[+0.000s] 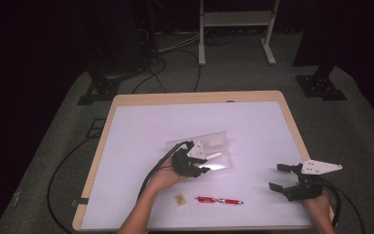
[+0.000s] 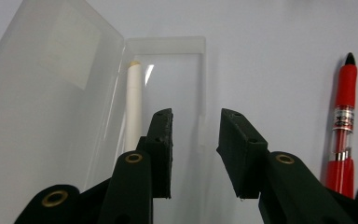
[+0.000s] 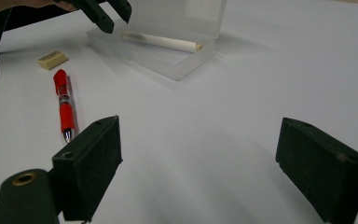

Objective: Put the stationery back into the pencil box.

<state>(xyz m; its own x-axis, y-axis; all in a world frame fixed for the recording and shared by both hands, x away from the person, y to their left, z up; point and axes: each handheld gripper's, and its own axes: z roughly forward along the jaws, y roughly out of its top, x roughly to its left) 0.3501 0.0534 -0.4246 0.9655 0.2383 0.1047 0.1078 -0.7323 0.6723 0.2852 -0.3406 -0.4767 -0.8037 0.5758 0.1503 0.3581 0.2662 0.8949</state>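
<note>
The pencil case [image 2: 168, 70] was clear, glossy plastic with a frosted sheen, and the white pencil [image 2: 133, 107] in it looked smooth and matt. The red pen [image 3: 64, 105] was shiny plastic with a clear middle band. Each tool had matt black, grainy plastic pads with brass-coloured rivets. The table [image 1: 272, 95] showed a pale wood edge under a matt white sheet [image 1: 175, 122].

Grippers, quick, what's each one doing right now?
Left gripper: open, holding nothing, over the clear case.
Right gripper: wide open, holding nothing.
</note>
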